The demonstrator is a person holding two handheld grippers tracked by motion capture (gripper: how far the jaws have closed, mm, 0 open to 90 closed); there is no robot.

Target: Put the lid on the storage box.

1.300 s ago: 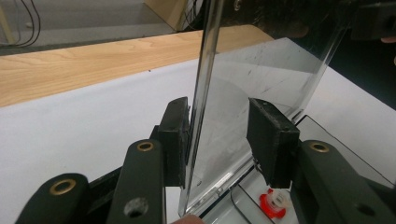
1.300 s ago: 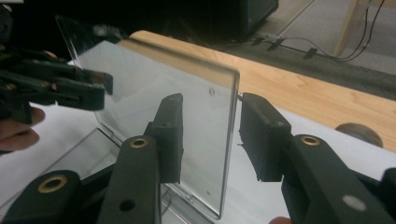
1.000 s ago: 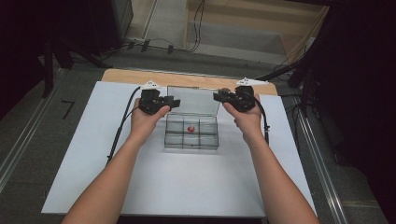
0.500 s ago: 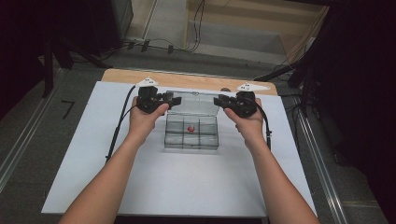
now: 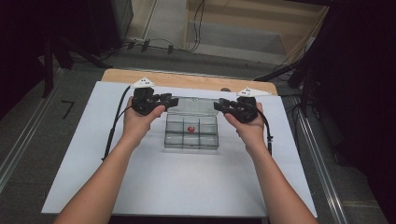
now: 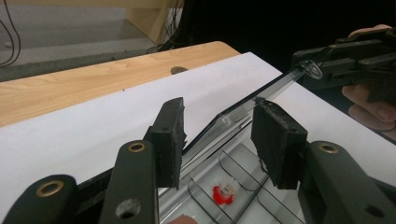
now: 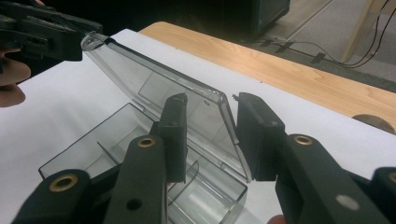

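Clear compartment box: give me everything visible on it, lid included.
The clear compartment box looks like smoky transparent plastic, rectangular, split by thin dividers into small cells. It sits on the white sheet at the table's middle. Its hinged lid stands raised and tilted. The left gripper and right gripper each straddle a top corner of the lid; whether the pads press it is unclear. A small red item lies in one middle cell.

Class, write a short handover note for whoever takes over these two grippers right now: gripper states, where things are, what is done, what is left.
Left gripper: jaws around the lid's left end; grip unclear.
Right gripper: jaws around its right end; grip unclear.
Clear compartment box sits mid-table on the white sheet, lid raised and tilted; small red piece in a back compartment.
Done: lid lifted.
Left: probably swinging it fully open or shut.
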